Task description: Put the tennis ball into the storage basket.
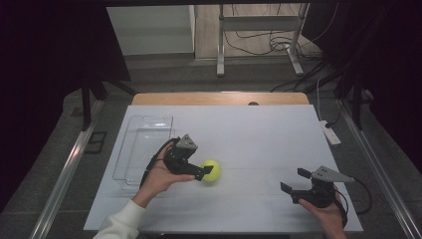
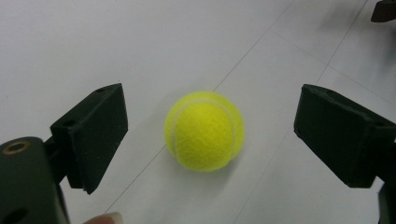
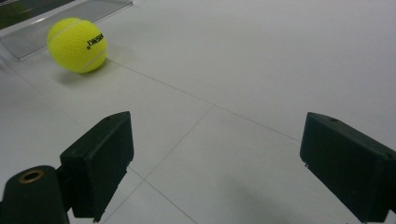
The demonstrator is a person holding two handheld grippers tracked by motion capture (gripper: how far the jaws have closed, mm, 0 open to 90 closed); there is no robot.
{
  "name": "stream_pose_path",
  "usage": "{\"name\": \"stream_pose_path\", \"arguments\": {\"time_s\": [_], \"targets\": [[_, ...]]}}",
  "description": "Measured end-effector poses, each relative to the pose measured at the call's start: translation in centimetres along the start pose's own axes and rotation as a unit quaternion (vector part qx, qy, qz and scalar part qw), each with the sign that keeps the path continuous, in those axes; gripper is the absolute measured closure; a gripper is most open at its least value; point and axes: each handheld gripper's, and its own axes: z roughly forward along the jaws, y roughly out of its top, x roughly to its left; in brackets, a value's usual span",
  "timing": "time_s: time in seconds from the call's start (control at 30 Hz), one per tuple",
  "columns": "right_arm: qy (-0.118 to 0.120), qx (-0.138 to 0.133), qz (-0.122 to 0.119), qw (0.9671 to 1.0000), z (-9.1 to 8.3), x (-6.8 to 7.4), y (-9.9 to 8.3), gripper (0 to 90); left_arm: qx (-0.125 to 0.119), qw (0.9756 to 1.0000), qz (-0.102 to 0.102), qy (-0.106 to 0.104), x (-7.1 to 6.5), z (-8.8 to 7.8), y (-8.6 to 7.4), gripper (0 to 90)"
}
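A yellow tennis ball (image 1: pixel 212 170) rests on the white table top (image 1: pixel 259 139), left of the middle. My left gripper (image 1: pixel 203 172) reaches it from the left, held in a hand. In the left gripper view the ball (image 2: pixel 204 130) sits between the two black jaws with a gap on each side; the left gripper (image 2: pixel 210 112) is open and its pads do not touch the ball. My right gripper (image 1: pixel 293 179) is near the front right of the table, open with nothing between its jaws. From the right gripper (image 3: pixel 217 135) the ball (image 3: pixel 77 44) lies far off at the upper left.
A clear plastic tray (image 1: pixel 144 144) lies on the left side of the table, just behind the left hand, and its rim (image 3: pixel 70 14) runs behind the ball. A small white device (image 1: pixel 330 132) lies at the right edge. Cables and a metal stand are on the floor beyond.
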Motion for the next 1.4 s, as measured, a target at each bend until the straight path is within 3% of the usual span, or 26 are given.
{"name": "stream_pose_path", "arguments": {"time_s": [0.5, 1.4], "targets": [[0.001, 0.0, 0.0, 1.0, 0.0, 0.0, 0.0, 9.7, 0.014, 0.9999, 0.008, -0.003, -0.2, 0.9, 0.7, 10.3], [0.002, 0.003, 0.001, 1.0, 0.1, 0.0, -0.1, 9.7, 0.073, 0.9973, 0.012, -0.004, -0.2, 3.7, 1.0, 7.3]]}}
